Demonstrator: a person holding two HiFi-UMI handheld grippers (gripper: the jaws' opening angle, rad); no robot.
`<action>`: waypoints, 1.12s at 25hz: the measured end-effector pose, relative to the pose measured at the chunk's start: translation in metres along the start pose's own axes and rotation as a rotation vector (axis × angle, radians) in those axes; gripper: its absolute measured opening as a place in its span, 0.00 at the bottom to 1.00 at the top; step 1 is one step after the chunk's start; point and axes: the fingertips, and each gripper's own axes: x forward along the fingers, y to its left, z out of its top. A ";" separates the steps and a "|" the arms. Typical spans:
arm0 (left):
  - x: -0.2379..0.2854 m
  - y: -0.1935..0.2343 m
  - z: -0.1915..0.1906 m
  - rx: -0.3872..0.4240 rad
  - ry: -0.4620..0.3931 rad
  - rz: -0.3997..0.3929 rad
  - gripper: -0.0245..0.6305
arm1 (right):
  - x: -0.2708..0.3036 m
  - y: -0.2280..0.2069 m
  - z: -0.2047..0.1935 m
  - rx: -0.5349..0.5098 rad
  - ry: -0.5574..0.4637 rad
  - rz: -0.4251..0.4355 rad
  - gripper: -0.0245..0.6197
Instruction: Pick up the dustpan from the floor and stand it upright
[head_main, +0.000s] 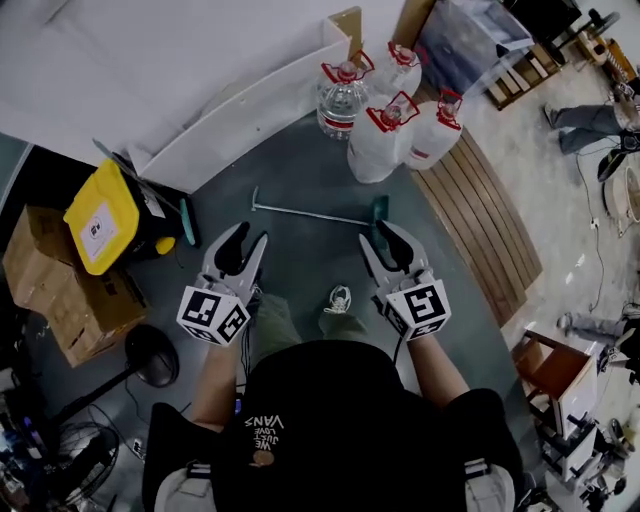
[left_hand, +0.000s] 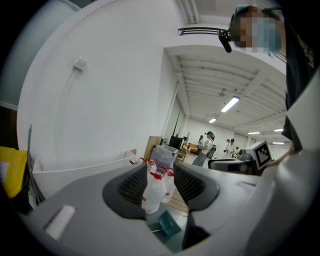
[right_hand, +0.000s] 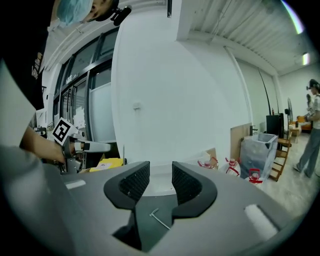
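Teal long-handled dustpan (head_main: 318, 215) lies flat on the floor (head_main: 300, 265).

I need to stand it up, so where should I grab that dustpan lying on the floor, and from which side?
I'd take the dustpan by its long thin handle, near the middle, coming down from above on your side, jaws across the rod. It lies flat, handle running left to right, green pan by the right gripper. Water bottles crowd the far side.

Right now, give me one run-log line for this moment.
phase: pre-grasp | left gripper: open, empty | right gripper: open, empty | dustpan: lying flat on floor, untouched, pan end near water jugs
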 end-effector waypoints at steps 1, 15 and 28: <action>0.006 0.008 -0.005 -0.007 0.015 -0.016 0.30 | 0.006 0.000 -0.004 -0.002 0.011 -0.008 0.22; 0.113 0.138 -0.090 0.014 0.245 -0.228 0.31 | 0.144 -0.001 -0.114 -0.034 0.188 -0.099 0.22; 0.189 0.219 -0.280 -0.034 0.336 -0.218 0.37 | 0.225 -0.071 -0.345 -0.055 0.462 -0.065 0.22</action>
